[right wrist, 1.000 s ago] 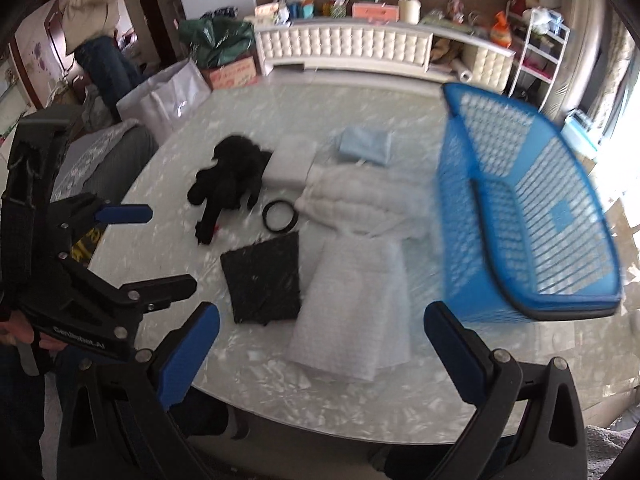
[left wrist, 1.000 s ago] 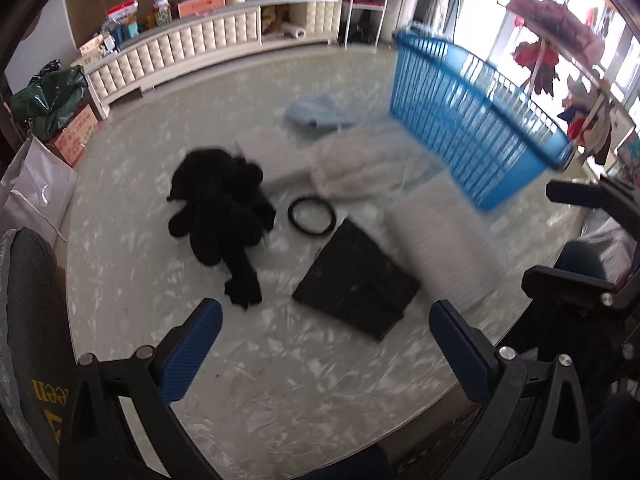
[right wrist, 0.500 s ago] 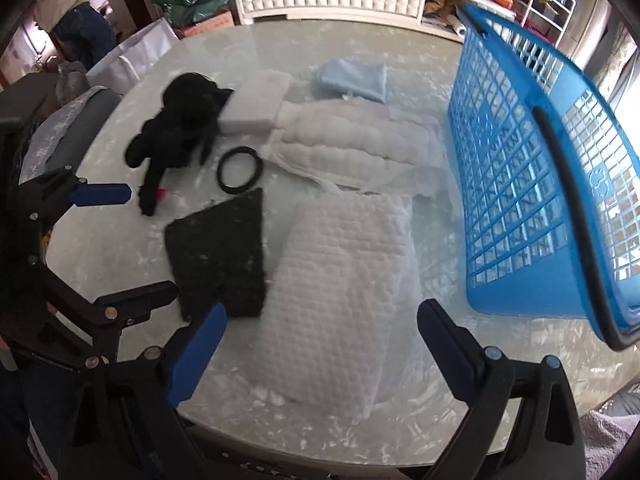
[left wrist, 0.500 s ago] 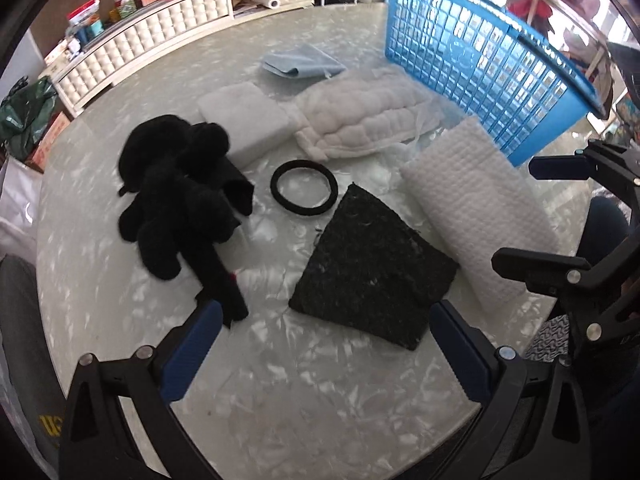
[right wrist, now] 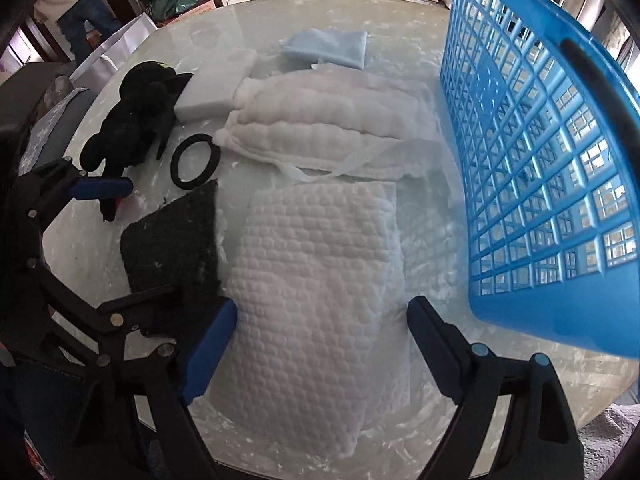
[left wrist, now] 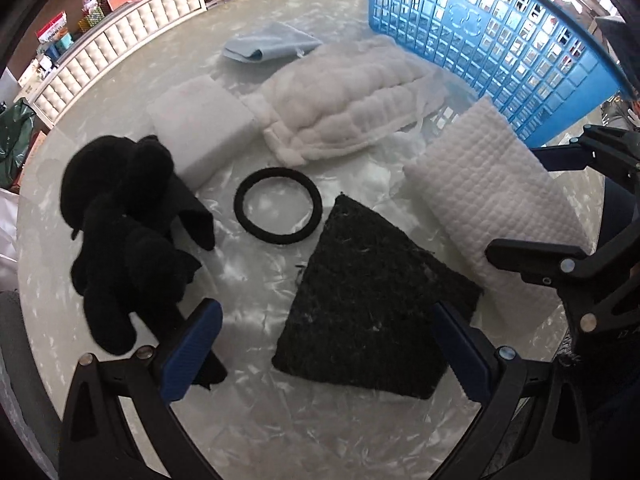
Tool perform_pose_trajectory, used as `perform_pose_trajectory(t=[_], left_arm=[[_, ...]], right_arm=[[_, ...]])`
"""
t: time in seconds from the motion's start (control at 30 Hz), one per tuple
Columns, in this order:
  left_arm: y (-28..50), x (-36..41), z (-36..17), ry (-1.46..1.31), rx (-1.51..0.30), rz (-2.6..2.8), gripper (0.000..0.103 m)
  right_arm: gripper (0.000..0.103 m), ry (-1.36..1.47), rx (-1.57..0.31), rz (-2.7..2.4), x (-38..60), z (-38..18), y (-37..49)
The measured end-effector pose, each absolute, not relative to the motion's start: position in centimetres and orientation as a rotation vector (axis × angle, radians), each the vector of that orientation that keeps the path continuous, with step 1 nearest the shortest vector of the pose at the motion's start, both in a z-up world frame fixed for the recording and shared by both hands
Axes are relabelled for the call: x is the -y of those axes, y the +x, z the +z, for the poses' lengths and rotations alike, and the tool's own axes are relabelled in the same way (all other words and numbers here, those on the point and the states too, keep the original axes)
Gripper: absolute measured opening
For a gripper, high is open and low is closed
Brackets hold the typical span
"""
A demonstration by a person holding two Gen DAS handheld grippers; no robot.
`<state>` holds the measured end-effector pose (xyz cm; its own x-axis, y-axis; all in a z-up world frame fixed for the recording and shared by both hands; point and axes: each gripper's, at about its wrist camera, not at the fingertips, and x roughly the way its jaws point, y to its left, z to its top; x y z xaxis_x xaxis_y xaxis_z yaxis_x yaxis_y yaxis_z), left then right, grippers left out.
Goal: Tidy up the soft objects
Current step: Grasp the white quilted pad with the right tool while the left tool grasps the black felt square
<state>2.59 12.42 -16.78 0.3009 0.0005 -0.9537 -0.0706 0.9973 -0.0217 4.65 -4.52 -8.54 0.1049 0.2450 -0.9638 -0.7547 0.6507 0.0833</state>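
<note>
Both claws have descended toward the bench since the earlier frames, and the soft objects now fill each wrist view. Right claw (right wrist: 320, 344) is released, jaws spread wide, straddling the near end of the white quilted pad (right wrist: 320, 292). The pad's long axis runs straight ahead from this claw, toward the white padded bundle (right wrist: 328, 128); the blue basket (right wrist: 552, 184) stands just to its right. Left claw (left wrist: 320, 356) is also released, holding nothing, with the dark felt square (left wrist: 372, 304) directly between its fingers and the black plush toy (left wrist: 124, 232) beside its left finger. The right claw is judged nearer to the pad; the likely grasp closes across its short axis.
</note>
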Motion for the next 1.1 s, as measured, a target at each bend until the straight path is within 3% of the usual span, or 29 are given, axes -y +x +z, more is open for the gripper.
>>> perform_pose_trajectory(t=[0.37,0.47,0.53,0.6,0.67,0.8,0.9,1.1], left_arm=[[3.3,-12.1,-18.3,-0.078,-1.297,-0.008,0.102],[3.1,-11.5,-18.3,-0.077,-1.309,-0.009,0.090],[2.9,-11.0,-18.1,-0.089,-1.315,-0.003,0.069],[2.6,-10.3,-17.6,-0.095,-1.312,-0.014,0.056],[2.6,-9.8,-17.2,-0.100,-1.296,-0.032,0.049],[2.3,-9.4,-16.9,-0.125,-1.272,-0.039,0.018],[2.0,-9.4,-16.4,-0.219,-1.255,-0.060,0.015],[1.2,-9.1,-16.5,-0.258,-1.240,-0.033,0.013]], right_arm=[[0.087,-0.460,-1.305,0.802,5.1,-11.3,6.1],[0.082,-0.457,-1.295,0.817,5.2,-11.7,6.4],[0.076,-0.466,-1.289,0.823,5.2,-11.7,6.2],[0.069,-0.473,-1.287,0.831,5.2,-11.8,6.0],[0.063,-0.474,-1.288,0.835,5.1,-11.6,5.8],[0.045,-0.459,-1.295,0.858,4.8,-11.9,5.6],[0.030,-0.426,-1.324,0.882,4.3,-12.1,4.9],[0.026,-0.409,-1.321,0.856,4.5,-11.5,5.1]])
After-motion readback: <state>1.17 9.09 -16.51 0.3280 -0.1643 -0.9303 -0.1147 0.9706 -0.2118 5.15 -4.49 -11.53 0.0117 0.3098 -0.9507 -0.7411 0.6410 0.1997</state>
